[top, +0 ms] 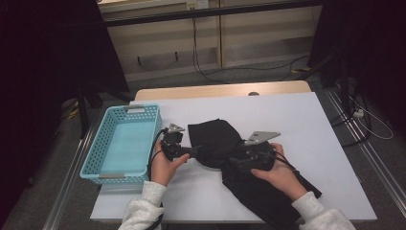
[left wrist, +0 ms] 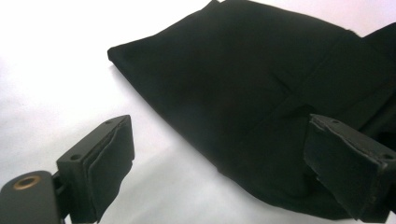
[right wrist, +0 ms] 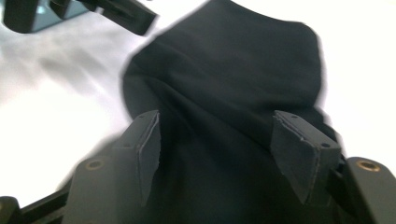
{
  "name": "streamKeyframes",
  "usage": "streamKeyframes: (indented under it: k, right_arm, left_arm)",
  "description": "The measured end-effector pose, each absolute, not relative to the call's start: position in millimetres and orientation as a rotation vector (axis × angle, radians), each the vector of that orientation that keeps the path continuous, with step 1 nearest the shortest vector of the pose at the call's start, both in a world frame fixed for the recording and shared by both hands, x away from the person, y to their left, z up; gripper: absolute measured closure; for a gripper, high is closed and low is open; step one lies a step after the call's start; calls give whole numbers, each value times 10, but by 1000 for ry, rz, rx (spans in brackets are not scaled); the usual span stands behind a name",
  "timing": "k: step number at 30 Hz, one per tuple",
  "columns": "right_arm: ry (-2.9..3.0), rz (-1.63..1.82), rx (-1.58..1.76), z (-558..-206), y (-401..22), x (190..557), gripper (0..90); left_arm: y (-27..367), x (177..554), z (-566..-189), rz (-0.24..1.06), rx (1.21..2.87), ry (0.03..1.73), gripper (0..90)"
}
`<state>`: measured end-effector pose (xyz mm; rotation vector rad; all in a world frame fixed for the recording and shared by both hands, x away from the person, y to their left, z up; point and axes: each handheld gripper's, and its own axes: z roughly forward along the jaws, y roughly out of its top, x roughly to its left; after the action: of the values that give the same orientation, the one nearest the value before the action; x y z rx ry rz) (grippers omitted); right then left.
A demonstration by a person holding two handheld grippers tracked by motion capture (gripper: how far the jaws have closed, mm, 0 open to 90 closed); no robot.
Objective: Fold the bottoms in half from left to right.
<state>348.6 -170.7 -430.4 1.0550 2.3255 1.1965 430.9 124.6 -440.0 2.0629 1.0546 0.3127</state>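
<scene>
A black cloth [top: 215,139] lies folded on the white table [top: 311,124], its lower part trailing toward the front edge under the person's right hand. My left gripper [top: 194,152] lies at the cloth's left edge, pointing right. Its jaws stand wide apart [left wrist: 222,133], one over bare table and one over the cloth [left wrist: 243,84], with nothing pressed between them. My right gripper [top: 234,160] hovers over the cloth's middle, pointing left. In the right gripper view its jaws [right wrist: 219,122] are open above the cloth [right wrist: 224,70], and the left gripper [right wrist: 116,11] shows at the top left.
A light blue perforated basket [top: 107,143] stands empty at the table's left edge, close to the left hand. White table surface stretches to the right of and behind the cloth. Cables lie on the floor beyond the table.
</scene>
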Motion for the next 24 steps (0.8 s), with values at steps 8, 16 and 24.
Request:
streamKeyframes:
  k: [8, 16, 24]
  right_arm:
    - [2269, 1160, 1152, -4433, -2065, 3352, 310]
    - [2229, 1129, 1189, -4431, -2264, 3276, 303]
    - [2172, 1088, 1277, -4441, -2568, 3194, 314]
  left_arm:
    - [1189, 4464, -4491, 353, 2075, 1098, 145]
    - [1130, 4532, -4588, 335, 2097, 1136, 372]
    - [1071, 4508, -4578, 251, 2068, 1150, 806]
